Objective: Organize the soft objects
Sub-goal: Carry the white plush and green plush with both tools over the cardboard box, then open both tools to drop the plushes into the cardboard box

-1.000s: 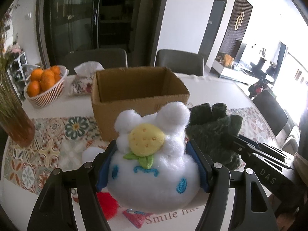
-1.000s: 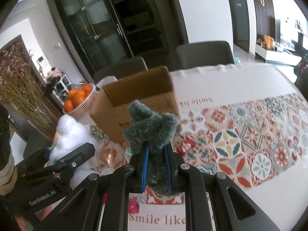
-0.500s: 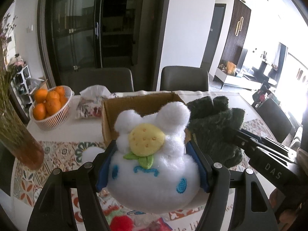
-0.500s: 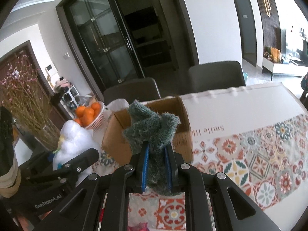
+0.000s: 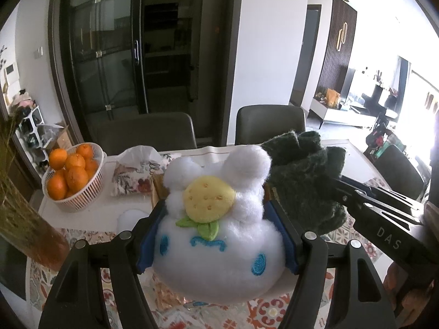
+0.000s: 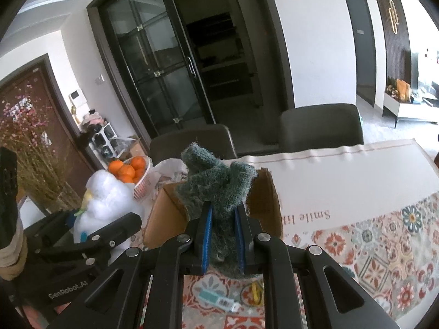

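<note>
My left gripper [image 5: 216, 235] is shut on a white plush toy [image 5: 216, 249] with blue eyes and a yellow strawberry on top; its blue pads press both sides. My right gripper [image 6: 222, 235] is shut on a dark green knitted glove [image 6: 216, 189], whose fingers stick up above the pads. Both are raised above the table, side by side. The glove [image 5: 304, 181] shows to the right of the plush in the left wrist view; the plush [image 6: 105, 200] shows at the left in the right wrist view. An open cardboard box [image 6: 263, 205] stands just behind both, largely hidden.
A white basket of oranges [image 5: 72, 175] and a tissue pack [image 5: 134, 172] sit at the back left. A vase of dried flowers [image 5: 27, 219] stands at the left edge. Two grey chairs [image 5: 270, 123] are behind the table. Small items [image 6: 219, 300] lie on the patterned runner [image 6: 384, 246].
Both grippers have risen and moved toward the box with their loads. The box has dropped in view and is now mostly hidden behind the plush and glove.
</note>
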Tool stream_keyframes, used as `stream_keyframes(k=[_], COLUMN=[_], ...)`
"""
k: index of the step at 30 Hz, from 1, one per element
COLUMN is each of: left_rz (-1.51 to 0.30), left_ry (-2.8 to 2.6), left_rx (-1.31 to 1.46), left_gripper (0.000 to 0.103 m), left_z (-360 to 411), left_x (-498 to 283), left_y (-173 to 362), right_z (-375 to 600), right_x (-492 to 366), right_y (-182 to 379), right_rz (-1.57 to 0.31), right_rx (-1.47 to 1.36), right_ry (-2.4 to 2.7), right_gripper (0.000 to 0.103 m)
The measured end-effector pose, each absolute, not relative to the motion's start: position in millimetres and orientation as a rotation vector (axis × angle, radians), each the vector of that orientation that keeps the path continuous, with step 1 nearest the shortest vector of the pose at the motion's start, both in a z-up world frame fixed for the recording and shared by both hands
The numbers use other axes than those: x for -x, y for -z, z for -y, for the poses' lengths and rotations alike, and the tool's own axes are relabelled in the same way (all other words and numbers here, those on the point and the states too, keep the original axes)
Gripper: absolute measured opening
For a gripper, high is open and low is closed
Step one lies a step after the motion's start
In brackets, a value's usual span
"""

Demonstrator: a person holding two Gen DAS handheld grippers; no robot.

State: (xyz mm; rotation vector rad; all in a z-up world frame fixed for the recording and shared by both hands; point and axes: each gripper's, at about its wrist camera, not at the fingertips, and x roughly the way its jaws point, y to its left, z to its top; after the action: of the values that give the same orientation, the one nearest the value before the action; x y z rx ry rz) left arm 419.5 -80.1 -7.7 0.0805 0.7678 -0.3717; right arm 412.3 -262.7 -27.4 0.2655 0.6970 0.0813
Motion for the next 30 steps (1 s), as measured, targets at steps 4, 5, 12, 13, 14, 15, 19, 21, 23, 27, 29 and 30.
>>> stream_keyframes(k=[4,5,12,13,14,15,19,21,23,27,29,30], left_rz=[-0.773,-0.775,-0.781,-0.785,-0.788,-0.796,-0.825,-0.842,-0.87,-0.934,-0.973,-0.988], left_ry=[0.371,0.374,0.378,0.377,0.376,0.377,0.373,0.373,0.378,0.383,0.398,0.403], left_rx=[-0.083,-0.081,-0.098,-0.097,-0.097,-0.093,-0.099,-0.108,-0.11,-0.108,-0.099,-0.097], left_gripper=[0.071,0.071,0.071,0.072,0.072,0.072,0.072,0.072,0.072,0.072,0.073,0.073], left_z=[81.5,81.3,87.8,88.9,89.4,90.3,95.2,97.1,98.7,102.1,102.7,103.3], left_x=[-438.9,-443.1,-478.4,-482.8,-487.7,-494.0,-510.2,-518.3,-526.1,-536.7,-542.2,-544.9], left_y=[9.4,10.5,19.5,21.3,24.0,27.3,42.5,50.4,61.9,82.7,93.2,97.3], right_z=[262.9,262.7,263.1,263.4,263.4,264.0,265.2,266.4,266.3,267.3,268.7,268.9], right_x=[-433.2,-438.8,-474.7,-480.3,-484.2,-489.5,-508.6,-515.4,-521.5,-534.3,-540.8,-544.5], right_y=[29.6,31.0,47.3,51.1,54.0,58.5,76.0,88.1,97.7,118.9,128.1,131.0], right_rz=[-0.711,-0.717,-0.76,-0.77,-0.777,-0.786,-0.83,-0.857,-0.884,-0.95,-0.986,-0.999], right_rx=[-0.248,-0.243,-0.234,-0.233,-0.23,-0.227,-0.22,-0.219,-0.221,-0.222,-0.223,-0.223], right_ry=[-0.094,-0.094,-0.118,-0.122,-0.125,-0.125,-0.134,-0.137,-0.143,-0.157,-0.162,-0.163], right_gripper=[0.017,0.017,0.017,0.017,0.017,0.017,0.017,0.017,0.017,0.017,0.017,0.017])
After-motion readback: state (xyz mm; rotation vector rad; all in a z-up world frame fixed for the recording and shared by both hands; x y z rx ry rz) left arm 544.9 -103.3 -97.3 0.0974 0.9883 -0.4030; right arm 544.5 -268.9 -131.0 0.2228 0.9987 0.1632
